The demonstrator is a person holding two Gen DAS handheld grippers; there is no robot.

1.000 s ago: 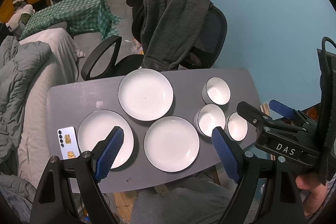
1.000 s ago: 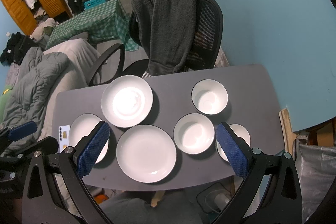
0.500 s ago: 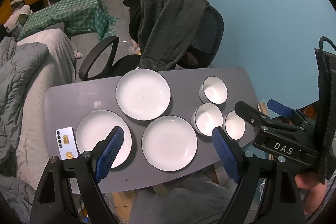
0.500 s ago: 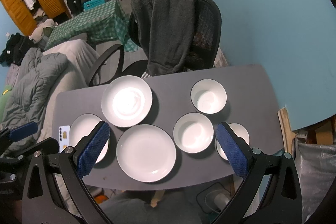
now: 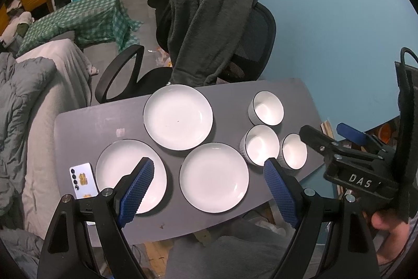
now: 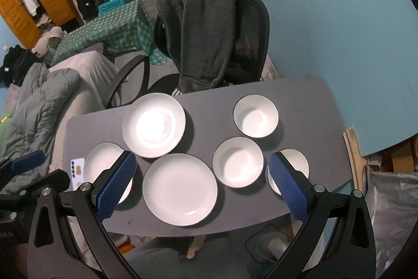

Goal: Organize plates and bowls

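Note:
Three white plates lie on the grey table: a far one, a near middle one and a near left one. Three white bowls stand at the right: far, middle and near right. The same plates and bowls show in the right wrist view. My left gripper is open and empty, high above the near middle plate. My right gripper is open and empty, high above the table; it also shows in the left wrist view.
A white phone lies at the table's near left corner. A black office chair draped with a dark fleece stands behind the table. A bed with grey bedding is at the left, a blue wall at the right.
Both grippers have drifted only slightly; the table sits a little lower and more to the left in the left wrist view. Nothing was grasped or moved.

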